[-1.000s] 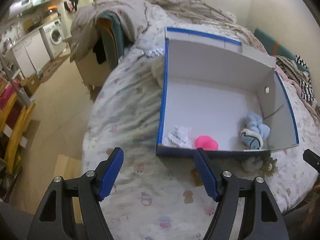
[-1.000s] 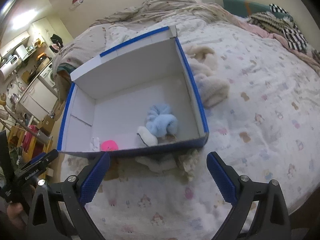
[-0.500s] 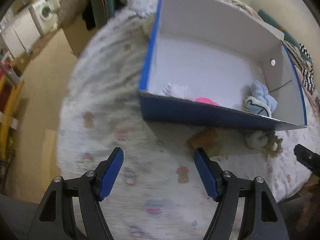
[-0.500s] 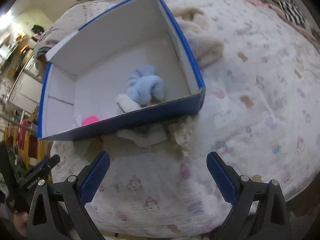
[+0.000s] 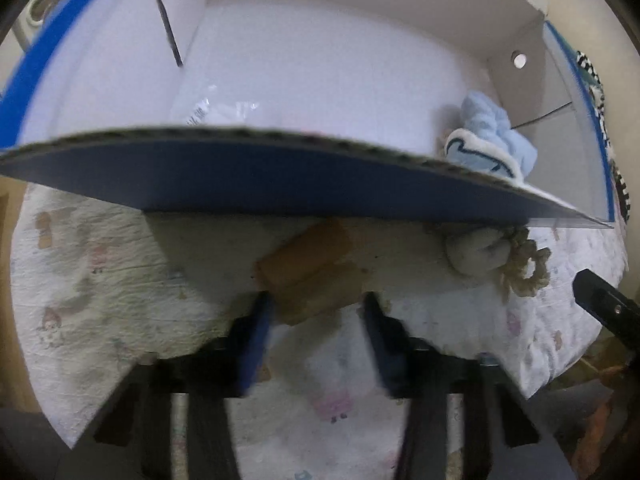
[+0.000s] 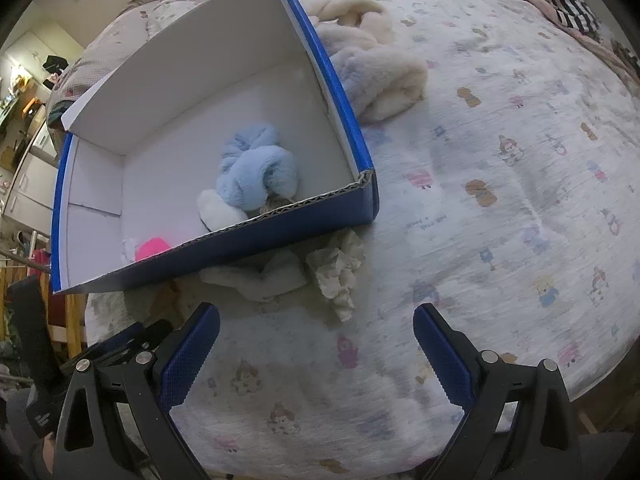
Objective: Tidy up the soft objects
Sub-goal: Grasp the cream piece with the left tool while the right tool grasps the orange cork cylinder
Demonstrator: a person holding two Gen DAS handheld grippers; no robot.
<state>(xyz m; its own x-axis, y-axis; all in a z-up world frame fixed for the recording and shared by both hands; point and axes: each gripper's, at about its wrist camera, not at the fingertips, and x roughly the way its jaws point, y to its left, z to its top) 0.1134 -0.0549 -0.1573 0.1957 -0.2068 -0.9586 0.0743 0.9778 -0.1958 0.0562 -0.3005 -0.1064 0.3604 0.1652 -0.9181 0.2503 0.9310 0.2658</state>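
A blue cardboard box (image 5: pixel 280 176) with a white inside sits on the patterned bedspread (image 6: pixel 500 208). In it lie a light blue plush (image 6: pixel 256 172), a pink ball (image 6: pixel 151 249) and a small clear packet (image 5: pixel 208 112). Just in front of the box lies a brown soft piece (image 5: pixel 308 272). My left gripper (image 5: pixel 316 306) points down at it and its jaws are closing, with the piece's near end between the blurred fingertips. A white fuzzy item (image 6: pixel 256 278) and a cream knitted item (image 6: pixel 338 272) lie ahead of my right gripper (image 6: pixel 316 344), which hangs open and empty.
A cream fleece bundle (image 6: pixel 372 76) lies against the box's right wall. Folded striped fabrics (image 6: pixel 572 4) are at the far edge of the bed. The bed's edge runs close below both grippers, with a wooden frame (image 6: pixel 68 320) and floor to the left.
Both grippers dropped toward the bed in front of the box. The left one moved in over the brown piece and its jaws narrowed. The right jaws stayed wide.
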